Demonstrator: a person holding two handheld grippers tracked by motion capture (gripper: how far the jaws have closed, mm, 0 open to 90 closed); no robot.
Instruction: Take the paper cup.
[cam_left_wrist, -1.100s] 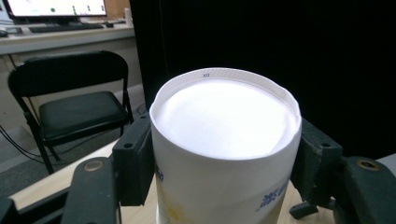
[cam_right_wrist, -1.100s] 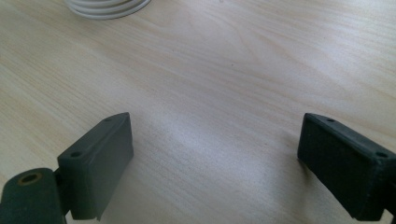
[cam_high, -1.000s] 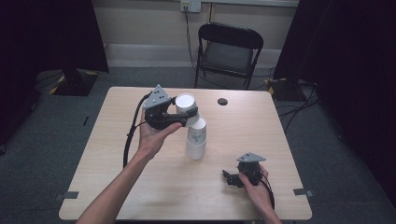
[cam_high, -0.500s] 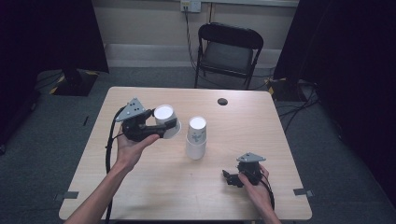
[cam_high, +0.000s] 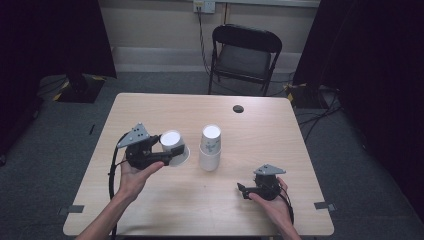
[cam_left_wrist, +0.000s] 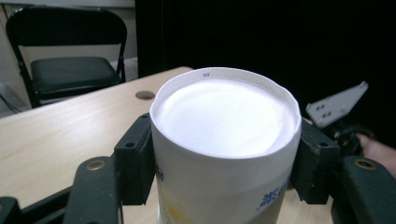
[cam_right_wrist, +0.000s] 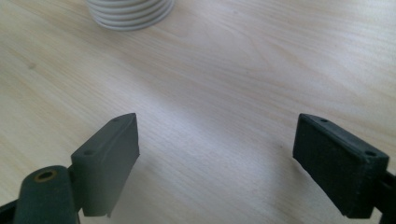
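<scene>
While the left gripper (cam_high: 167, 155) clamps an upside-down paper cup (cam_high: 173, 146) at the table's (cam_high: 150, 110) nine o'clock, a cup stack (cam_high: 210, 148) stands at centre. Right gripper (cam_high: 241, 189), five o'clock, gapes empty, jaws just narrowing. Black chair (cam_high: 245, 50) at twelve o'clock.

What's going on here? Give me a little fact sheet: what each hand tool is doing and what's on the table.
Left gripper: shut on a white upside-down paper cup, fingers pressing both its sides
Right gripper: open, nothing between its fingers, low over the table
Cup stack: white upside-down paper cups, standing mid-table, apart from both grippers
Table: light wooden top with a dark round hole near its far edge
Behind the table: a black folding chair
</scene>
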